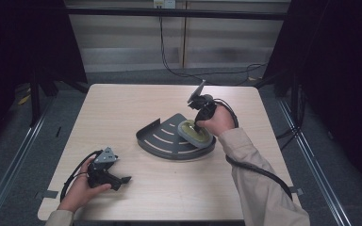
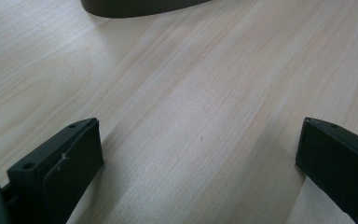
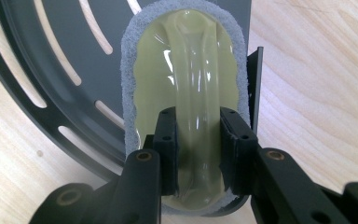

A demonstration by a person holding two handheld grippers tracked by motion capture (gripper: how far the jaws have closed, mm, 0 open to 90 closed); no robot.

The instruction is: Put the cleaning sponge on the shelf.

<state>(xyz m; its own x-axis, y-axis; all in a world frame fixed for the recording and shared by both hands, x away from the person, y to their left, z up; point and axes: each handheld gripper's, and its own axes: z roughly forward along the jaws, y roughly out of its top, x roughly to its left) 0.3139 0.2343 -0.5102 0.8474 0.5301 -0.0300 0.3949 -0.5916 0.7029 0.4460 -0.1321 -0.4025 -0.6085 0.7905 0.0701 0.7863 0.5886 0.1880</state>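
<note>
We see a pale wood-grain bench (image 1: 136,108) standing on a grey floor (image 1: 19,141), with dark curtains to either side and a light panelled wall behind it, down which a black cable (image 1: 167,61) trails. Near the middle of the bench sits a dark, slotted, fan-shaped tray (image 1: 162,137). On the tray's right part, against its straight wall, lies a yellowish scrubbing pad (image 1: 195,133) with a grey fleecy edge and a glossy handle arching along its top. Our right gripper (image 3: 198,154) points down at the tray, its fingers closed on that handle, one pad pressing each side. Our left gripper (image 1: 107,172) rests on the bench well to the near left of the tray, its fingers (image 2: 70,163) spread wide with bare wood between them, holding nothing.
</note>
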